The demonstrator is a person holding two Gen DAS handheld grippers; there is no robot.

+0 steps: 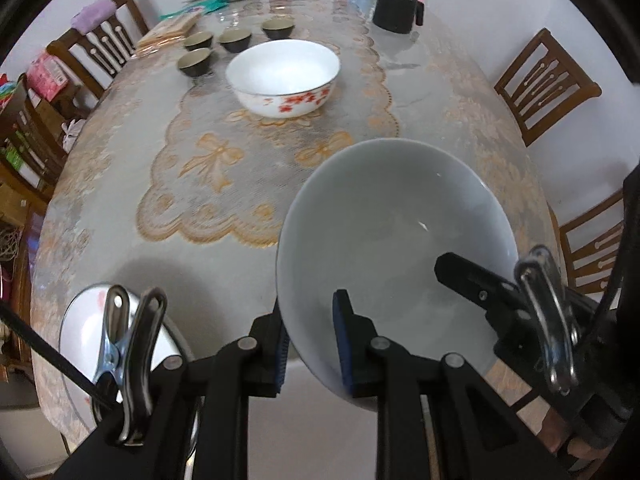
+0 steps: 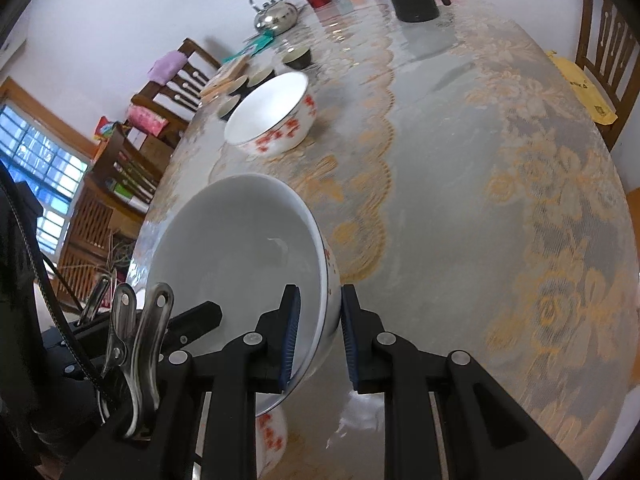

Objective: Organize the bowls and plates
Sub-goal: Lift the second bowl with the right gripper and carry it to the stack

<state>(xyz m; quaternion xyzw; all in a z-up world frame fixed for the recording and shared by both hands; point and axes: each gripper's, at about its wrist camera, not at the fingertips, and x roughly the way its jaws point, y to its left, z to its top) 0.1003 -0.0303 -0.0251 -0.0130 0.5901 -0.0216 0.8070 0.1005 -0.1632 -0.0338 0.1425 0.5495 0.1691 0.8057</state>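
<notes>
Both tools pinch one big white bowl (image 1: 384, 236) by opposite rim edges, the left tool (image 1: 310, 344) and right tool (image 2: 320, 340), lifted above the tabletop (image 2: 500, 184), nearer than the flowered bowl (image 1: 284, 76). If either thin grip slips, it probably drops onto what seems another bowl (image 2: 272, 436) beneath.

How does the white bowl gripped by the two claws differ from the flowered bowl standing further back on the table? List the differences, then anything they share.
1. The gripped bowl is held at its rim by the left claw and right claw; the far bowl is untouched.
2. The gripped bowl tilts; the far bowl stands upright on the tablecloth.

Shared: both are white inside with red flowers outside, and empty.
</notes>
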